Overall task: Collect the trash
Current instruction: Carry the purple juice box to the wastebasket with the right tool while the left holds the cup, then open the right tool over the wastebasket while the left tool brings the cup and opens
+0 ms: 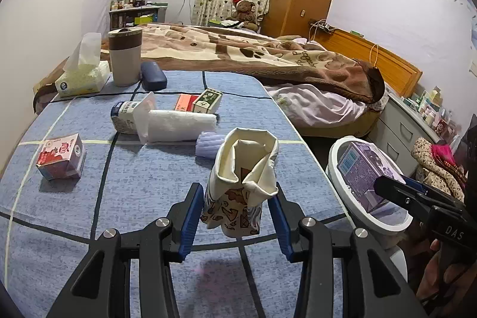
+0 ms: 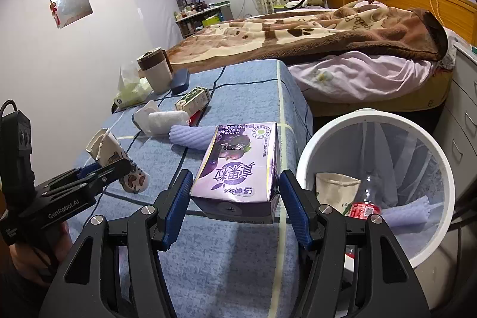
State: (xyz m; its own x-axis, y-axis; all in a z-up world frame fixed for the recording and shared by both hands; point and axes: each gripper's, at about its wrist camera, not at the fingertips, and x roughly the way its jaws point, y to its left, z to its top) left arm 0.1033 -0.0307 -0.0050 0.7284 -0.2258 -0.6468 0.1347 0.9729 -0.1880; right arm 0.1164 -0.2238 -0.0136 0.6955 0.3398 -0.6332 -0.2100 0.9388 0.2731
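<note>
left hand-held gripper (image 1: 241, 216) clamping crumpled cup (image 1: 243, 181)

Bottle (image 2: 366, 198) in bin (image 2: 310, 151): lower part hidden by tongs.

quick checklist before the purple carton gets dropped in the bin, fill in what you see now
1. Right gripper has the purple milk carton between its fingers: ok.
2. Carton over the white trash bin: not ok in the right wrist view, where it sits over the blue table edge, left of the rim.
3. Bin mouth open, with room: ok; a plastic bottle, a paper cup and a lilac wrapper lie low inside.
4. Left gripper closed on the crushed paper cup: ok.
5. Left gripper out of the drop path: ok, it is over the table.
</note>
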